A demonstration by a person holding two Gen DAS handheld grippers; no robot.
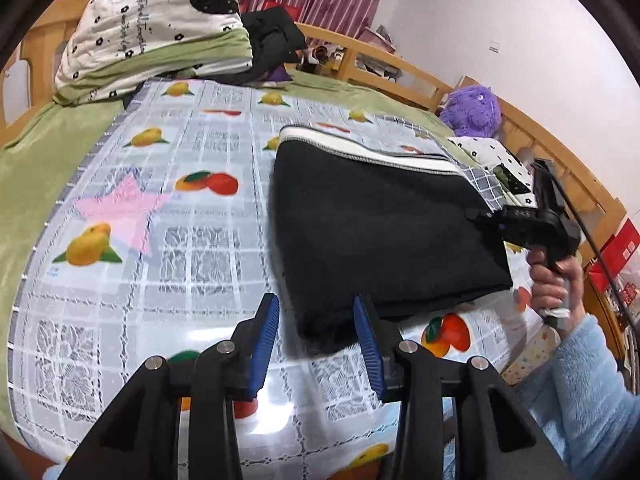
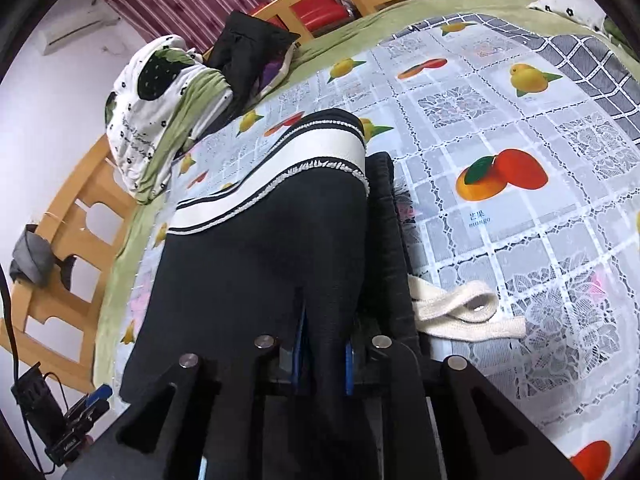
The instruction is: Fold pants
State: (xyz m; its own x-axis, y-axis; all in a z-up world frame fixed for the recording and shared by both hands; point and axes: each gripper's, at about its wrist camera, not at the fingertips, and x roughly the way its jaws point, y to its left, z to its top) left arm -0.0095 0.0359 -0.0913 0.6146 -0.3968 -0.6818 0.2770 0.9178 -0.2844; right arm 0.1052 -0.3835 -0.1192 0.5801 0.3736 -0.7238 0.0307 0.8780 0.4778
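The black pants (image 1: 380,232) lie folded on the fruit-print cloth (image 1: 192,240), with a white band (image 1: 360,148) along the far edge. My left gripper (image 1: 316,340) is open and empty, its blue pads (image 1: 266,344) just short of the pants' near corner. My right gripper (image 1: 532,220) shows in the left wrist view at the pants' right edge. In the right wrist view it (image 2: 322,356) is shut on a fold of the black pants (image 2: 260,248). A cream drawstring (image 2: 460,308) lies loose to the right of it.
A folded quilt (image 1: 156,28) and dark clothes (image 1: 272,40) sit at the far end of the bed. A purple plush toy (image 1: 472,110) sits at the far right by the wooden bed rail (image 1: 400,68). A pink star patch (image 1: 124,208) marks the cloth at left.
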